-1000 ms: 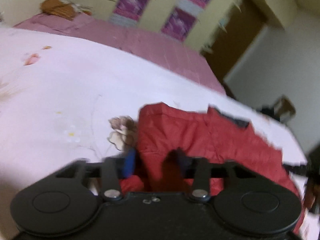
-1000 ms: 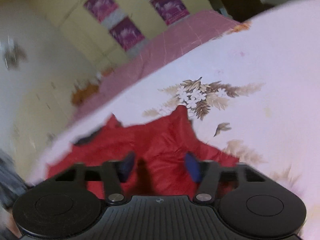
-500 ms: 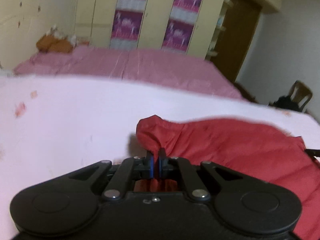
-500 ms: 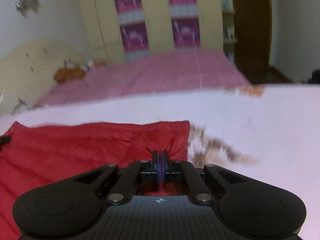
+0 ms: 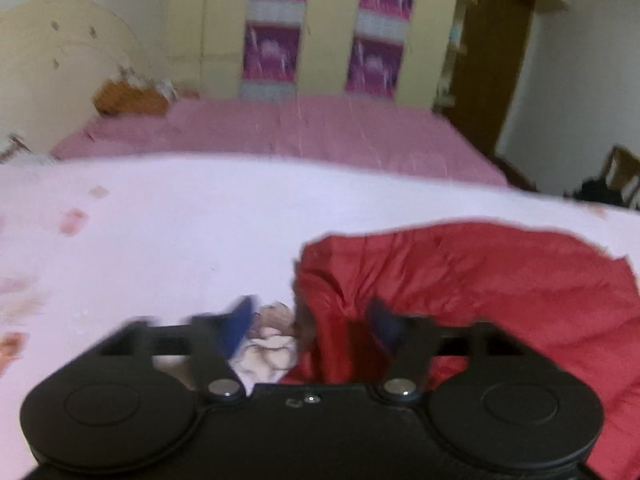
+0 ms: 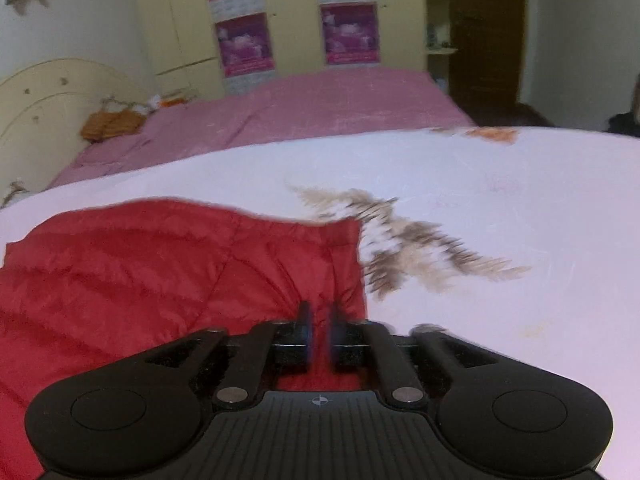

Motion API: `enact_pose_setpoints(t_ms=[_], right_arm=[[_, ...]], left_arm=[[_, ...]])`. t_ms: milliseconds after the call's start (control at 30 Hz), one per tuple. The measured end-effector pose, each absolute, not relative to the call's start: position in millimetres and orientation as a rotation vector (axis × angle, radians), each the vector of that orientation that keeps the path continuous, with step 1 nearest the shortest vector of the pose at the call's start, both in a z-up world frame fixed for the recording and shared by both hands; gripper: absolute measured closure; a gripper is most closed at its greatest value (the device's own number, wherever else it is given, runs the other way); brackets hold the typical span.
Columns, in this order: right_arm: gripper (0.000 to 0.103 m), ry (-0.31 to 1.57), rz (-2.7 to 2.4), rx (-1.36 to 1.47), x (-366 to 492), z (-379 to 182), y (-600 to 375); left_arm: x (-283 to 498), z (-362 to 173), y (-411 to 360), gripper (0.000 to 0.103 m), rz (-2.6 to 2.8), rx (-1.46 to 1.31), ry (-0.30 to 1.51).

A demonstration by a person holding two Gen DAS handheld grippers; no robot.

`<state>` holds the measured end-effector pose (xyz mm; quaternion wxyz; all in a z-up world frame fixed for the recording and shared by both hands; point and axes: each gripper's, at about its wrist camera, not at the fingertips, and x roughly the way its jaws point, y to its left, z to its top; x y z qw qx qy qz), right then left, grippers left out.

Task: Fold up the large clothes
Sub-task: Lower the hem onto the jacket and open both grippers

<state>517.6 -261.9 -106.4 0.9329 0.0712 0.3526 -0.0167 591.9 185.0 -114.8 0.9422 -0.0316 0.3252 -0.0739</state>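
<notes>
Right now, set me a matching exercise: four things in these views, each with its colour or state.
Things:
1. left gripper
2. right gripper
3. jacket
4. far bed

States or colours:
A. red
B. fingers wide apart
C. pink
D. fingers slightly apart over the jacket's edge

Pairs: 1-B, 2-D, 3-A, 4-C

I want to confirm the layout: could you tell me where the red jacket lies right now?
The red jacket lies on the pale floral sheet, right of centre in the left wrist view, left in the right one.
</notes>
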Motion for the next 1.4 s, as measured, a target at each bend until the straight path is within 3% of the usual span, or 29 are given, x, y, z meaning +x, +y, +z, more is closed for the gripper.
enact_pose_setpoints(t_ms=[133,167,200,300,467,633,733,867,900,933,967,1000,1233,1300,1400], right_arm=[[0.032,0.651,0.004,0.129,468.7,-69.2,-253.2],[0.036,0.646,0.025,0.136,457.0,-64.1,-247.9],[0.047,0.640,0.062,0.153,444.6,-60.0,-239.3],[0.057,0.660,0.182,0.161,415.2,-61.2,-197.8],[0.057,0.696,0.329,0.055,396.2,-87.0,-120.2],[0.057,0.709,0.305,-0.064,406.4,-119.6,-105.7],[0.057,0.713,0.175,-0.075,413.7,-125.0,-132.5],[0.057,0.744,0.077,0.026,413.1,-119.1,-175.0],[0.055,0.739,0.061,0.071,407.5,-112.3,-183.0],[0.046,0.724,0.038,0.139,400.7,-106.5,-195.9],[0.019,0.706,0.017,0.197,392.3,-101.6,-209.4],[0.013,0.688,0.001,0.243,382.3,-95.6,-221.4],[0.014,0.691,-0.060,0.692,318.7,-106.2,-285.6],[0.024,0.712,-0.055,0.786,314.8,-110.5,-291.5],[0.031,0.733,-0.047,0.905,317.1,-125.9,-294.7]], left_arm=[[525.6,-85.1,193.9,0.034,-0.179,-0.122,0.599],[505.0,-79.5,186.8,0.034,-0.216,-0.132,0.578],[488.1,-77.3,176.9,0.034,-0.237,-0.127,0.567],[458.0,-80.2,133.5,0.035,-0.324,-0.101,0.559],[449.4,-105.8,72.3,0.039,-0.407,0.081,0.576],[457.6,-129.8,72.1,0.033,-0.325,0.214,0.566],[456.0,-136.7,91.8,0.020,-0.204,0.296,0.521],[452.5,-125.7,125.0,0.020,-0.142,0.251,0.541],[448.8,-120.1,135.1,0.022,-0.123,0.215,0.544],[441.9,-113.6,144.2,0.022,-0.112,0.162,0.548],[436.6,-109.7,152.2,0.022,-0.105,0.099,0.557],[432.4,-106.5,162.4,0.022,-0.092,0.025,0.571],[405.0,-122.9,220.8,0.030,-0.050,-0.577,0.688],[403.0,-134.4,228.2,0.034,-0.051,-0.703,0.692],[407.4,-143.2,234.0,0.038,-0.069,-0.807,0.673]])
